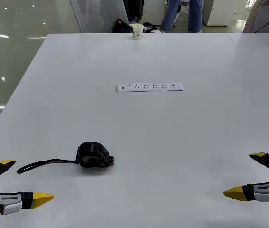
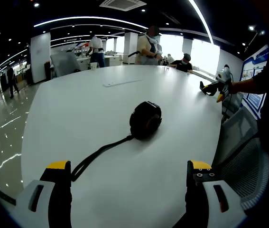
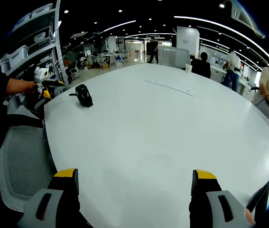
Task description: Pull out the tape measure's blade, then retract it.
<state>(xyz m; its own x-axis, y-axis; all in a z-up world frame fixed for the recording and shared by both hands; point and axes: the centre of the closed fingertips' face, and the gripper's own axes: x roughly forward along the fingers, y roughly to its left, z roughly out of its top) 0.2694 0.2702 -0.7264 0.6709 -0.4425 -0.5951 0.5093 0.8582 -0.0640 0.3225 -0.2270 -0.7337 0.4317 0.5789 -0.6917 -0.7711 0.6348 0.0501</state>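
White bench (image 1: 196, 142), tape measure (image 1: 94, 155) untouched; left tongs (image 1: 25, 180), apart, should clamp its case squarely, right tongs (image 1: 244, 174), also apart, pinching the blade end.

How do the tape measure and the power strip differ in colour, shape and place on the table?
The tape measure is black and rounded; the power strip is white, long and flat. The tape measure lies near the left tool; the power strip lies farther off, mid-table. Both rest on the white table, untouched.
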